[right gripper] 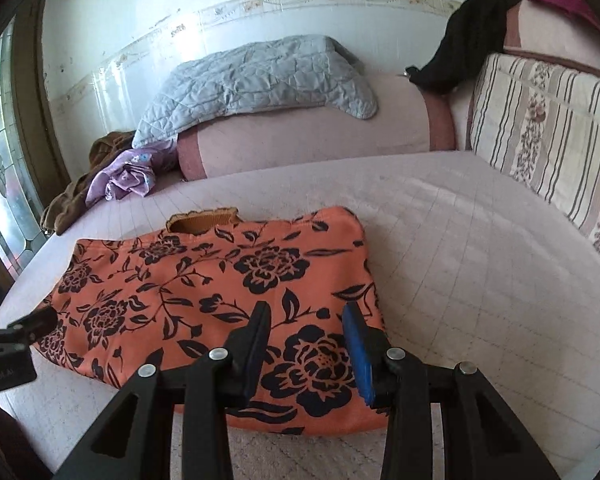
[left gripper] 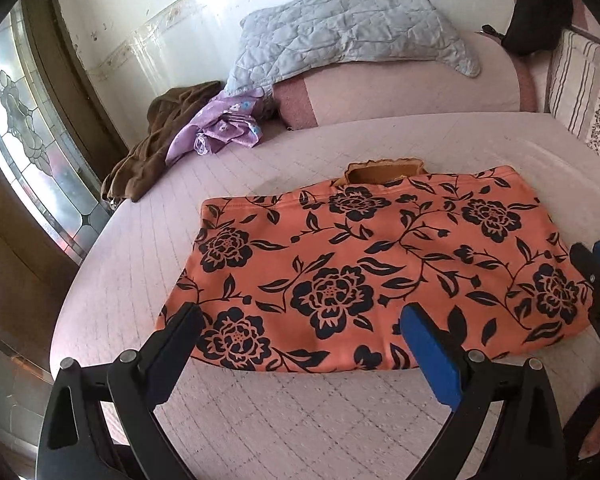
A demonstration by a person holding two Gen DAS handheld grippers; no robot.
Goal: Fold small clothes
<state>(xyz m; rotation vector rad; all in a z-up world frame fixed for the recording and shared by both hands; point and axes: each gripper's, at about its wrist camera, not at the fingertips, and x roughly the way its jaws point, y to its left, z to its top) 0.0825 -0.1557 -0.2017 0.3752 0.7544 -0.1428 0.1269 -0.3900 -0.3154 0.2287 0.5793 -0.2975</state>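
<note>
The orange garment printed with black flowers lies folded flat on my pale pink quilted bed cover, near its front edge. A tan ribbed fabric piece protrudes from under the garment's far edge.

My left gripper hovers over the garment's near left corner, jaws spread wide, nothing between them. My right gripper is over the garment's near right portion, jaws partly spread; whether the pads touch the cloth I cannot tell.

Beyond the garment, a pink bolster runs along the wall, with a grey quilted blanket draped on it. A crumpled purple floral cloth and a brown garment lie at the bolster's left end. A striped floral cushion stands on the right.
</note>
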